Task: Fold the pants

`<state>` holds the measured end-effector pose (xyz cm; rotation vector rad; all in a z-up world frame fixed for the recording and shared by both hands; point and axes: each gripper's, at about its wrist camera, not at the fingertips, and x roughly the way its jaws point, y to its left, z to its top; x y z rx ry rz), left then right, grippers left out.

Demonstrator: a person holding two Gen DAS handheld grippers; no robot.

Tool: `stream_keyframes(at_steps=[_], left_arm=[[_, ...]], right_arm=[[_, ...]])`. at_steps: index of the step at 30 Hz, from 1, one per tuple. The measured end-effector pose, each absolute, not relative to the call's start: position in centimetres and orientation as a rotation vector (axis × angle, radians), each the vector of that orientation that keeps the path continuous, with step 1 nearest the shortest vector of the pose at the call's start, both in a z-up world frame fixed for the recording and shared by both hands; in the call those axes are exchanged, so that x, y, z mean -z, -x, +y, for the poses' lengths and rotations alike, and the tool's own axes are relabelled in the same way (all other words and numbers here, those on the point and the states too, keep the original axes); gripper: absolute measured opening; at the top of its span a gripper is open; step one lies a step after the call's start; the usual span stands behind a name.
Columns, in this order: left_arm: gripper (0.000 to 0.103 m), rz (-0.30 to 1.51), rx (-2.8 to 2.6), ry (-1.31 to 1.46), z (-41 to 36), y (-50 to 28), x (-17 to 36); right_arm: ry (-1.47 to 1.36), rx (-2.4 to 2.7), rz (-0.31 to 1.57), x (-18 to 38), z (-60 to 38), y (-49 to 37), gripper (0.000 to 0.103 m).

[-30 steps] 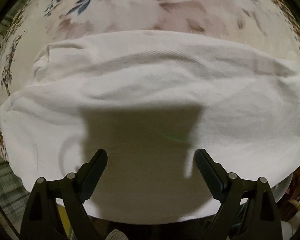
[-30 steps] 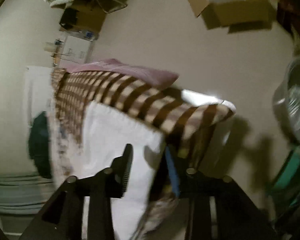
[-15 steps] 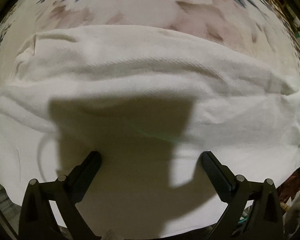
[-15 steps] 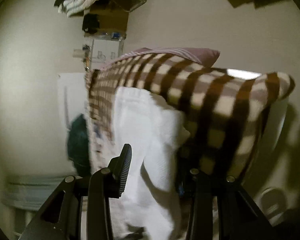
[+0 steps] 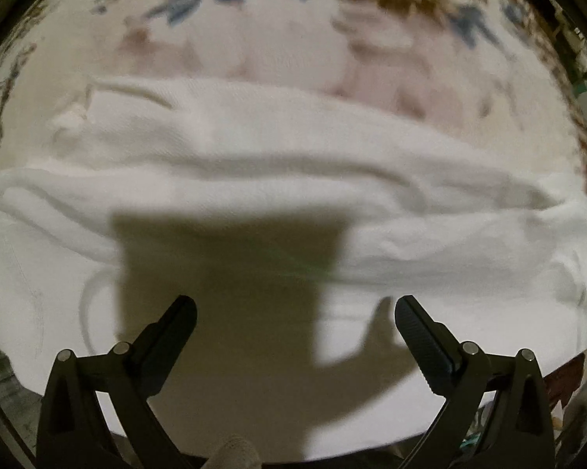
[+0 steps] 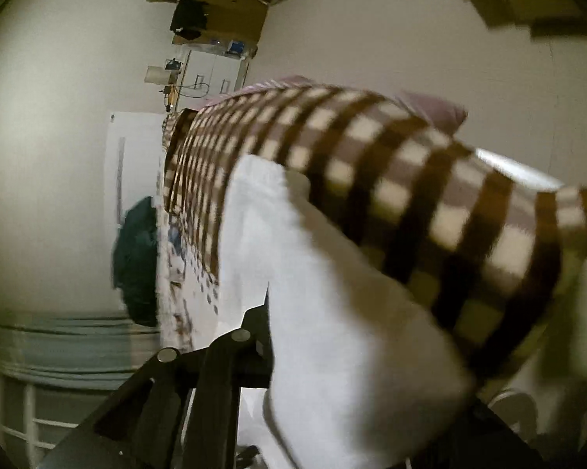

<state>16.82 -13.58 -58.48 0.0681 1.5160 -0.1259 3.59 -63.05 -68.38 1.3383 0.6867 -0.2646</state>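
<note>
White cloth: the pants (image 5: 293,179) lie crosswise on the floral bedcover (image 5: 254,58), rumpled in long ridges, the near edge hanging toward us.
Left tongs: our left gripper (image 5: 295,336) hovers above the near part of the cloth, released, jaws spread wide with nothing between them; its shadow falls square on the fabric.
Right tongs: our right gripper (image 6: 270,336) is buried in white cloth. One dark finger (image 6: 254,332) shows at the fold's edge, the other is hidden, so we cannot tell whether it is clenched or slack.
Just changed: half a second ago the cloth sat as a narrow strip between the right jaws; now the pants (image 6: 332,332) fill the lower middle of that view (a good deal of blur here). On the left, the garment has crept closer and wider under our open jaws.
Meaning: we judge a layer is being carried over, the fold under way but not laid flat.
Around: checkered blanket (image 6: 410,195) bunched right against the cloth, a pink pillow (image 6: 438,105) behind it, cardboard boxes (image 6: 223,19) by the far wall.
In the way: that blanket crowds the landing spot, and the ridges want smoothing.
</note>
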Motion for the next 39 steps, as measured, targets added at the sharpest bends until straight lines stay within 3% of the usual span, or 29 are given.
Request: stream_keyframes(at_steps=[8,15,21,28,30,32,33,34,39], left_arm=[[0.103,1.402,0.16,0.003,-10.8,-15.7,52.0],[0.103,1.372,0.088,0.145,-3.6,-14.9,47.0],[0.103,1.357,-0.037,0.206,5.8,-12.6,46.3],[0.103,1.382,-0.184,0.256,14.2,-10.4,49.2],[0.103,1.39,-0.202,0.265,15.5,-9.9,49.7],[0.103,1.395,-0.203,0.283,16.2,-9.8,50.0],[0.103,1.393,-0.197,0.292,16.2,-10.0,50.0],[0.103,1.387,-0.183,0.299,16.1,-10.2,49.8],[0.103,1.373,-0.079,0.313,13.0,-12.2,49.5]], right_arm=[[-1.079,0.214,0.705,56.9,-57.1,-5.8,0.009],[-0.825,0.094,0.769,49.5,-44.0,-9.2,0.009],[-0.634,-0.023,0.901,51.2,-30.1,-12.5,0.009],[-0.397,-0.154,1.156,60.8,-13.9,-14.1,0.009],[-0.383,-0.132,1.272,64.7,-11.3,-14.8,0.017],[-0.437,-0.174,1.35,66.6,-10.2,-15.5,0.04],[-0.468,-0.205,1.365,66.9,-10.2,-15.9,0.059],[-0.529,-0.255,1.372,66.7,-10.1,-15.8,0.067],[-0.692,-0.244,1.312,63.5,-15.4,-14.3,0.069]])
